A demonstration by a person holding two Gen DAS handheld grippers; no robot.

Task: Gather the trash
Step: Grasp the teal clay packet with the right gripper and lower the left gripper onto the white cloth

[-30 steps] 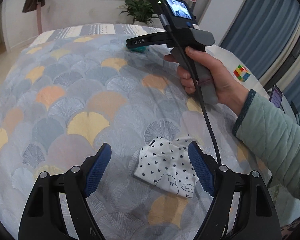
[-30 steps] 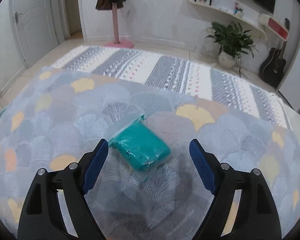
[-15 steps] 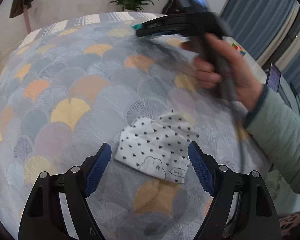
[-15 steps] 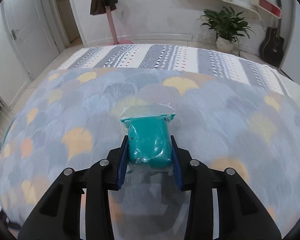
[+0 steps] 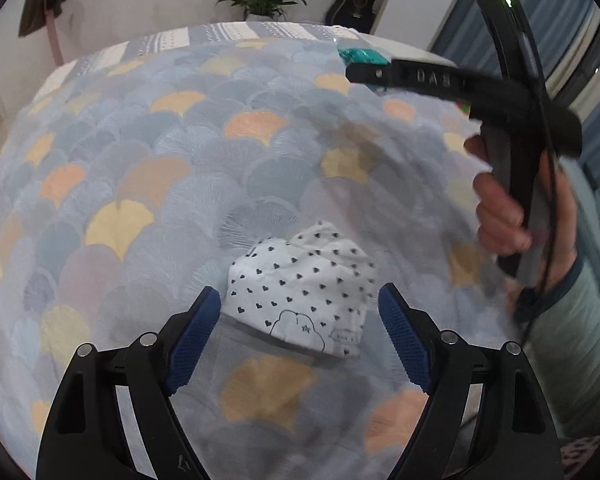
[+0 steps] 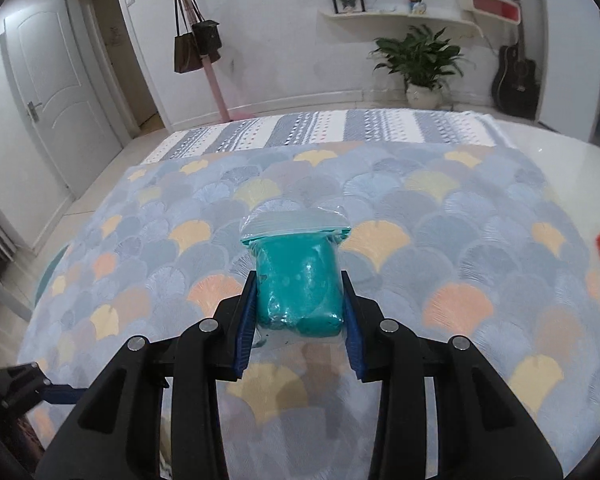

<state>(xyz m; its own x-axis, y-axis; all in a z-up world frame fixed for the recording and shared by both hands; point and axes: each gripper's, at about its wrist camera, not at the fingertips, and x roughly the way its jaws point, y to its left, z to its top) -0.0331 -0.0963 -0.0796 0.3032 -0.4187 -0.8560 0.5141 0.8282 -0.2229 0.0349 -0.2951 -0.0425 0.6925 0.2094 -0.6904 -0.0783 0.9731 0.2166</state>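
The right tongs (image 6: 300, 304), which stood wide around the teal bag (image 6: 300, 284) lying on the bedspread (image 6: 460, 240), have since closed on it and lifted it clear. The white heart-print cloth (image 5: 300, 288) has come nearer, now between the left tongs (image 5: 300, 328).

Left gripper (image 5: 300, 330): jaws wide apart, angled steeply down, blue pads (image 5: 192, 338) clear of any contact, nothing gripped. Right gripper (image 6: 300, 304): jaws drawn in, pads (image 6: 246, 320) pressing both sides of teal bag (image 6: 300, 284), bag lifted. Right hand (image 5: 504, 216) wrapped around gripper handle, green quilted sleeve (image 5: 572, 344) at wrist.
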